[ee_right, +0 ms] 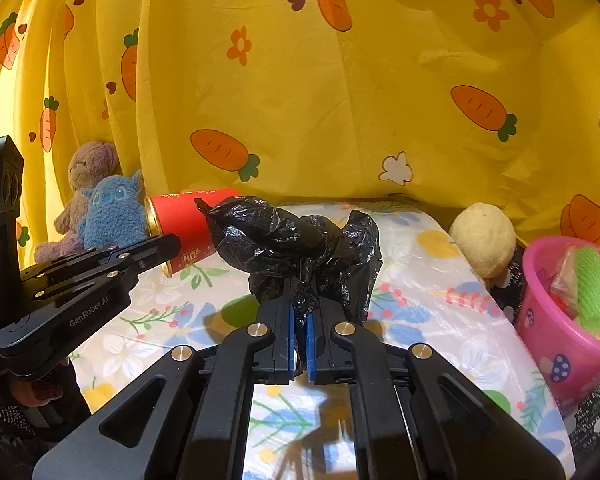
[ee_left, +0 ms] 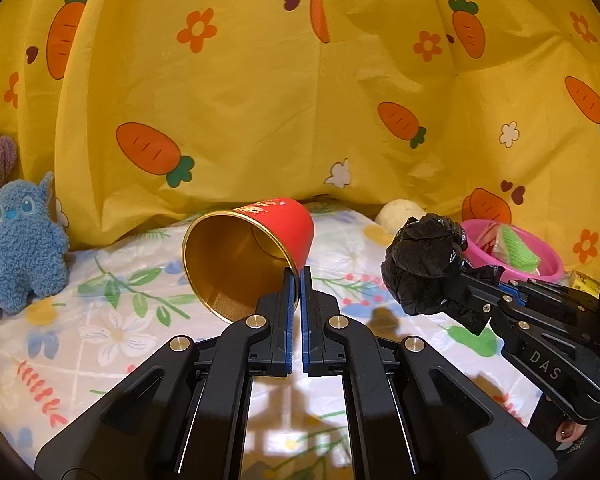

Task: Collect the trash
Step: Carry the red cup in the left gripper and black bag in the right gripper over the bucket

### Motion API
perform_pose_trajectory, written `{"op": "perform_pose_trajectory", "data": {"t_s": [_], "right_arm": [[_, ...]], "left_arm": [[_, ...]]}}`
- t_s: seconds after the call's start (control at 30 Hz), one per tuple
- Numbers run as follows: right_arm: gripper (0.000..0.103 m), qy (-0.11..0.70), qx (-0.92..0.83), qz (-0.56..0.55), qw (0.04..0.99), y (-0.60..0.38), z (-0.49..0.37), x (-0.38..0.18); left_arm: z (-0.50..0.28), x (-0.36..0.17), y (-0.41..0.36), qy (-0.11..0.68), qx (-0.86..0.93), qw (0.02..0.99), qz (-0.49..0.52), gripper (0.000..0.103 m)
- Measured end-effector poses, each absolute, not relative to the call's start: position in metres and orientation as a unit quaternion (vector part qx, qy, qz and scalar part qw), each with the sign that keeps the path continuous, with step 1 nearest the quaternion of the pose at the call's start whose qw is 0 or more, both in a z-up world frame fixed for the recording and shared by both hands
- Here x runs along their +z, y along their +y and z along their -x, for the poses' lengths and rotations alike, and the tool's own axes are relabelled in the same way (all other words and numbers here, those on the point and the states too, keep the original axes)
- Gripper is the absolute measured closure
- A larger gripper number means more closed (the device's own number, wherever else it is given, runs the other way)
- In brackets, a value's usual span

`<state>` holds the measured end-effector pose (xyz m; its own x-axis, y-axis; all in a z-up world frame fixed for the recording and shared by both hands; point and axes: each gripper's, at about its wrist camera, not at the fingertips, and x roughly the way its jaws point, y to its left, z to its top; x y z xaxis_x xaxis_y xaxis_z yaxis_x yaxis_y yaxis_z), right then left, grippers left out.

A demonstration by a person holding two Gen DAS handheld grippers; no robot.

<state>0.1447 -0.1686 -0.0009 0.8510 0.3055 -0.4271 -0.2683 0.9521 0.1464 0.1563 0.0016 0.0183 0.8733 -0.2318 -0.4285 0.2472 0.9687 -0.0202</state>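
The red paper cup (ee_left: 252, 254) is lifted off the flowered sheet (ee_left: 112, 332), tipped on its side with its gold inside facing the camera, its rim pinched between the closed jaws of the left gripper (ee_left: 299, 280). Just beside it, the crumpled black plastic bag (ee_right: 300, 252) is held up in the same way, a fold of it clamped in the right gripper (ee_right: 299, 312). So 2 pieces of trash look picked up, and what is left, as I judge it, is carrying them to a bin, which neither view shows. The pink bucket (ee_right: 540, 320) at the right edge already holds a green item and wrappers; whether it serves as the bin I cannot tell
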Motion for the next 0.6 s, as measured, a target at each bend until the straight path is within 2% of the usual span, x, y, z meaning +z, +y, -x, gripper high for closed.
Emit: {"op": "perform_pose_trajectory", "data": {"t_s": [0.6], "right_arm": [[0.098, 0.203, 0.071, -0.065, 0.975, -0.262, -0.094, 0.004]], "left_arm": [[-0.127, 0.025, -0.107, 0.208, -0.221, 0.952, -0.042, 0.101]]}}
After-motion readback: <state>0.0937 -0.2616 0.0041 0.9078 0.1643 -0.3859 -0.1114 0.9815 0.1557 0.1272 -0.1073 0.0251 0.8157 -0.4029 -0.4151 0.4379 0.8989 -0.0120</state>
